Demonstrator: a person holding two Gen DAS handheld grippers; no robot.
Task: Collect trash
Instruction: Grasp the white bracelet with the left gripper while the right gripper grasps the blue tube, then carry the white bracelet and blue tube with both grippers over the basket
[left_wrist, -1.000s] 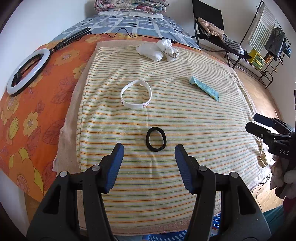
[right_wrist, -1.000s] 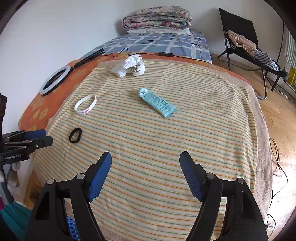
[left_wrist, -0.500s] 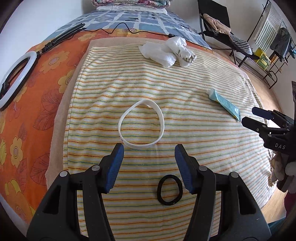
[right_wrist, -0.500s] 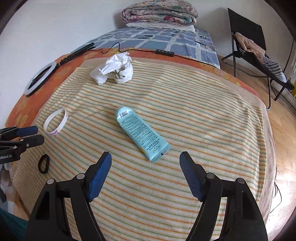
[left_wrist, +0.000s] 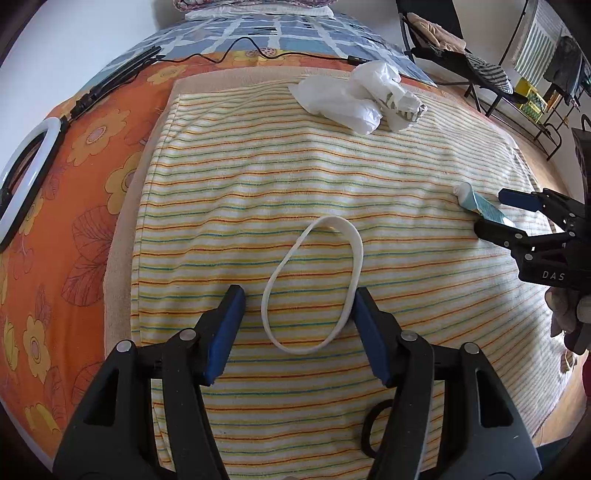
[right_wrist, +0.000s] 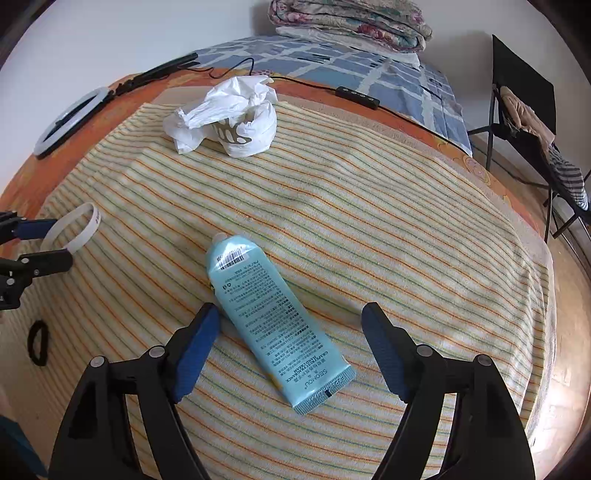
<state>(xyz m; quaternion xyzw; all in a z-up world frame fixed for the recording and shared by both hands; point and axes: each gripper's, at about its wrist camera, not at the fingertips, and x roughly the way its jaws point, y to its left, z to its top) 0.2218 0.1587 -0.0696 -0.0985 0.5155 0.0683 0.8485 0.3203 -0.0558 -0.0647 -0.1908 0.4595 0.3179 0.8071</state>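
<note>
One pale-blue cream tube (right_wrist: 275, 325) (barcode uppermost) flat between the right gripper (right_wrist: 291, 341) fingers, opening, untouched.

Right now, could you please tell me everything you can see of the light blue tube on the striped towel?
The light blue tube looks like soft plastic, with a barcode and fine print. It lies flat on the striped towel, crimped end nearest the camera, cap end pointing away. It sits between the fingers of the right gripper, whose jaws are opening, not pressing on it.
</note>
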